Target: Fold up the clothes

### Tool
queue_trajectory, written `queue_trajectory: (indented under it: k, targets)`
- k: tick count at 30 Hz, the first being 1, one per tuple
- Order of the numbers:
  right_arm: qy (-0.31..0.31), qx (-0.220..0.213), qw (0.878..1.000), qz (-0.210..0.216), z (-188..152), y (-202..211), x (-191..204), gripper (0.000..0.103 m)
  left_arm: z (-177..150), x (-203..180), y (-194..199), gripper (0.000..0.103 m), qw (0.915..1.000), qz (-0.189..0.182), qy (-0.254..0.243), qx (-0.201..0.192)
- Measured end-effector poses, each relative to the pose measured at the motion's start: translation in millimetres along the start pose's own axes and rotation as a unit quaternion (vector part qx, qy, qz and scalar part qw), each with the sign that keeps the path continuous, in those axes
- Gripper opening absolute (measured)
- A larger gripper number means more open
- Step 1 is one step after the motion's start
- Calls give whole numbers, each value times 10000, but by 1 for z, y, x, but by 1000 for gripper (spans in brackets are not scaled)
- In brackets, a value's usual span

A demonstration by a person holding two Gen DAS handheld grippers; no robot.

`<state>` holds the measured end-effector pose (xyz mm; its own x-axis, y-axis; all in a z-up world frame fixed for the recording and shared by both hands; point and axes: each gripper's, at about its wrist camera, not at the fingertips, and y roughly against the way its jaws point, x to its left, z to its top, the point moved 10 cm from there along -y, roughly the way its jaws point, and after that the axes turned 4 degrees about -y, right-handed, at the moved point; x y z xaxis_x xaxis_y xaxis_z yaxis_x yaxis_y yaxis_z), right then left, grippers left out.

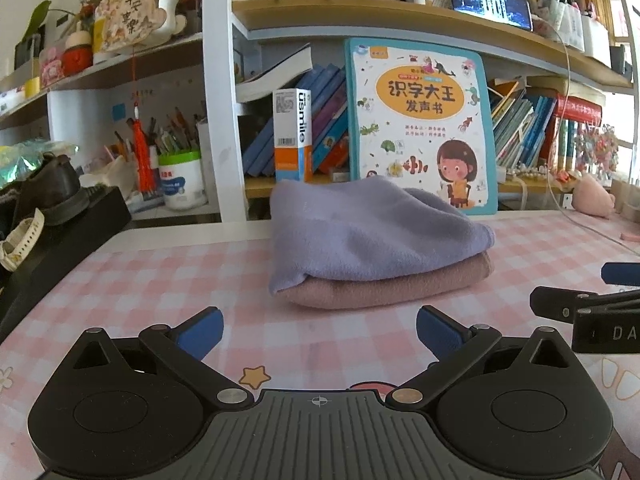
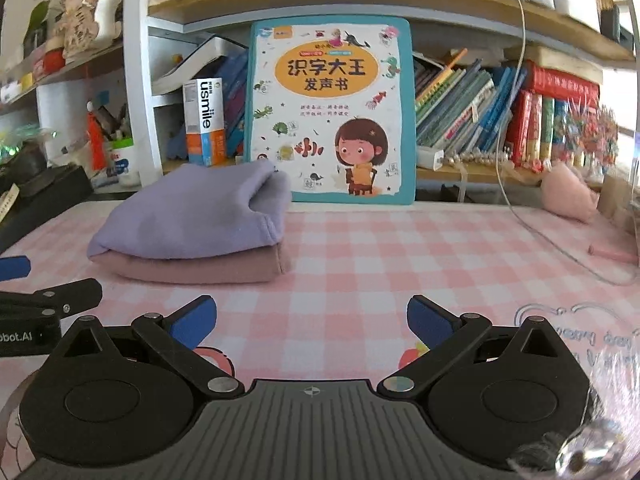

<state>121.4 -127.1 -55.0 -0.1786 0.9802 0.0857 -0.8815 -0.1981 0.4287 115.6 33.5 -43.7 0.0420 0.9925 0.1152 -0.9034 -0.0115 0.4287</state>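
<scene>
A folded lilac cloth (image 1: 360, 236) (image 2: 192, 216) lies on top of a folded dusty-pink cloth (image 1: 384, 286) (image 2: 200, 268), stacked on the pink checked table cover (image 1: 160, 280) (image 2: 400, 248). My left gripper (image 1: 319, 330) stands open just in front of the stack, nothing between its blue pads (image 1: 202, 334). My right gripper (image 2: 312, 322) is open too, to the right of the stack and a little short of it, holding nothing. Each gripper's tip shows at the edge of the other's view.
A big picture book (image 1: 420, 124) (image 2: 330, 108) leans upright against the shelf behind the stack. Beside it stands a white and orange box (image 1: 292, 136). A black box with a shoe (image 1: 52, 216) sits at the left. A white cable (image 2: 560, 248) and a pink plush (image 2: 570, 196) lie at the right.
</scene>
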Motion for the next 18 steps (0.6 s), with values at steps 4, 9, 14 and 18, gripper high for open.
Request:
queue_trajectory:
  k: [4, 9, 14, 18]
  targets:
    - [169, -63, 9998, 6, 1, 2, 5, 102, 0, -1, 0, 103, 10000, 1, -17, 12]
    - [181, -66, 9998, 14, 1, 1, 5, 102, 0, -1, -1, 103, 10000, 5, -41, 21]
    - [178, -52, 9998, 25, 2, 1, 5, 102, 0, -1, 0, 103, 10000, 12, -40, 24]
    - [194, -46, 9998, 28, 1, 1, 6, 102, -1, -1, -1, 103, 10000, 6, -43, 29]
